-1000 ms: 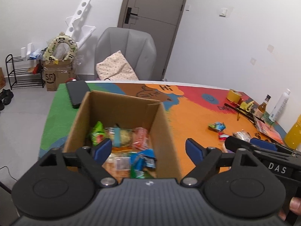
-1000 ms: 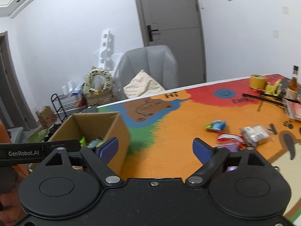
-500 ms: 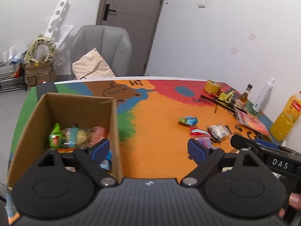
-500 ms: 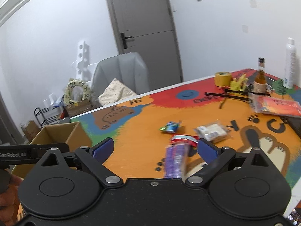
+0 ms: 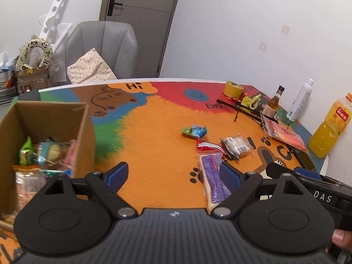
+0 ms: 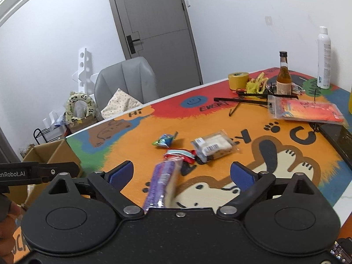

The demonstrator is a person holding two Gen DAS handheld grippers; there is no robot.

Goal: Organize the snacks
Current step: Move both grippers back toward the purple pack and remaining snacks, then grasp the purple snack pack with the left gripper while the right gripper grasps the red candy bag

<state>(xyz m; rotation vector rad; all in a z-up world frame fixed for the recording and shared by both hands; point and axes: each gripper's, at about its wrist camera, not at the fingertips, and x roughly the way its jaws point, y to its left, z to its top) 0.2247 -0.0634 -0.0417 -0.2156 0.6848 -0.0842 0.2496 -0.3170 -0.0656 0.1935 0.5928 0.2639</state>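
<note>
Both grippers swung from box [image 5: 50, 118]; four snacks on table [image 5: 154, 154].

It is a room in a home: a grey padded armchair [image 5: 103, 50] with a dotted cushion [image 5: 91, 70], a grey door [image 6: 154, 22], a black wire shoe rack [image 6: 44, 135].

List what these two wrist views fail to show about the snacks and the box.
- Purple packet: right wrist view, motion-blurred, print unreadable; near end hidden behind the right gripper body.
- Same packet, left wrist view: partly covered by a left gripper finger.
- Cardboard box: left wrist view, cut by the frame edge and gripper, so how full it is stays unclear.
- Red-striped wrapper: partly under neighbouring packets.
</note>
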